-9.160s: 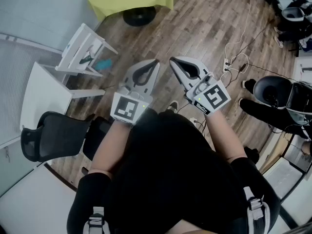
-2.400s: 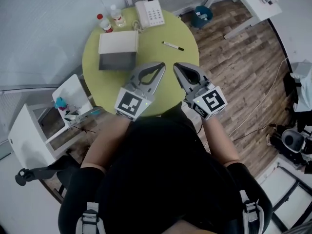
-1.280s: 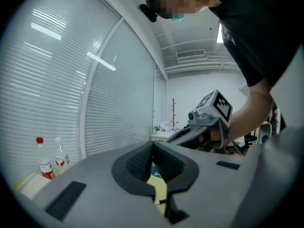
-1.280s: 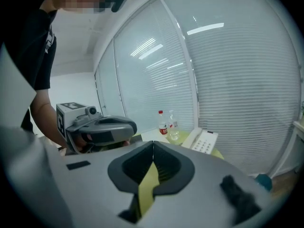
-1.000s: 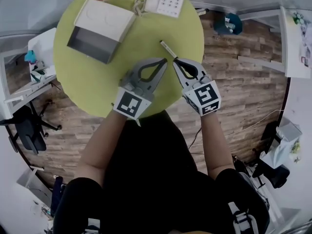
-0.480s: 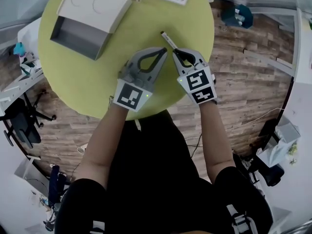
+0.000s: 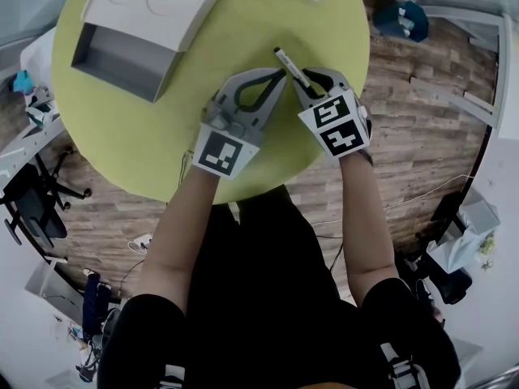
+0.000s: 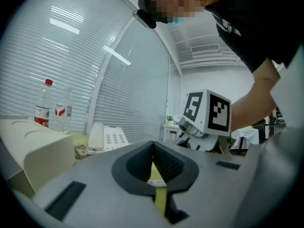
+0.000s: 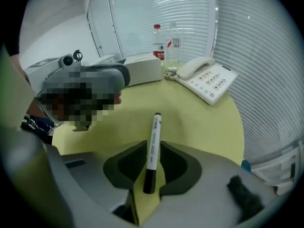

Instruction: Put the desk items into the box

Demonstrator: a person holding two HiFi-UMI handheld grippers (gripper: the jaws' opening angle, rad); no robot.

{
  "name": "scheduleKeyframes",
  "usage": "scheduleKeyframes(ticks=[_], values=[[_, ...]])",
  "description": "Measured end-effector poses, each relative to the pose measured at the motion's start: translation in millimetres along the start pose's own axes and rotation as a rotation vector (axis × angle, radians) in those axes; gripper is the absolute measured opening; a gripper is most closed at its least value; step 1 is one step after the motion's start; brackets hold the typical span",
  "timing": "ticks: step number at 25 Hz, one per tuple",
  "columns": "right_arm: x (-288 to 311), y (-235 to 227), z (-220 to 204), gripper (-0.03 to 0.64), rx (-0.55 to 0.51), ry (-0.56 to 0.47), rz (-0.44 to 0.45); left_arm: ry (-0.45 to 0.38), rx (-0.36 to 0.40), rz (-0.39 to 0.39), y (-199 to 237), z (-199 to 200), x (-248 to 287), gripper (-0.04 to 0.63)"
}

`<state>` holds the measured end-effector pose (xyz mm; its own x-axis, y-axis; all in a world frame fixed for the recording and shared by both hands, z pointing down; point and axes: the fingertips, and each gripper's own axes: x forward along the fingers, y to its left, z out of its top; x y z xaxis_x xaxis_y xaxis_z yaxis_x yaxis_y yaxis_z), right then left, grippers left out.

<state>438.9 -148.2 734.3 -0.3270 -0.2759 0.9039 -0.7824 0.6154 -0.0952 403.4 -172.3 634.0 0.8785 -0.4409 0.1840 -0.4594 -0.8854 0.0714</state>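
Risk: smooth white cylindrical marker with black end [image 9: 153, 136] pivots or slips, since grip sits near black end and long barrel overhangs. Right gripper [image 7: 311, 83] clenched on barrel, low at round yellow-green table [image 7: 162, 140], well apart from white rectangular open-sided box [image 7: 144, 10]. Left gripper [image 8: 152, 147] clenched, empty; jaw pads ribbed, matte black

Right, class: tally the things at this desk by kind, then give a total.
Marker: 1
Phone: 1
Box: 1
Bottles: 2
Total: 5
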Motion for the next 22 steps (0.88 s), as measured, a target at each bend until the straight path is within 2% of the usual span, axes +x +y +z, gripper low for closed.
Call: scheduleKeyframes(ticks=[12, 17, 22], values=[[20.3, 0.5, -13.3, 0.086, -0.032, 0.158, 0.036, -0.025, -0.051, 0.035, 9.9, -5.7, -3.7, 0.011], [19.2, -0.1, -16.3, 0.071, -0.054, 0.238, 0.031, -0.058, -0.077, 0.066, 12.2, 12.1, -16.1, 0.011], [13.2, 11.8, -9.1, 0.071, -0.089, 0.281, 0.057, -0.079, -0.071, 0.115, 23.3, 36.8, -41.4, 0.011]])
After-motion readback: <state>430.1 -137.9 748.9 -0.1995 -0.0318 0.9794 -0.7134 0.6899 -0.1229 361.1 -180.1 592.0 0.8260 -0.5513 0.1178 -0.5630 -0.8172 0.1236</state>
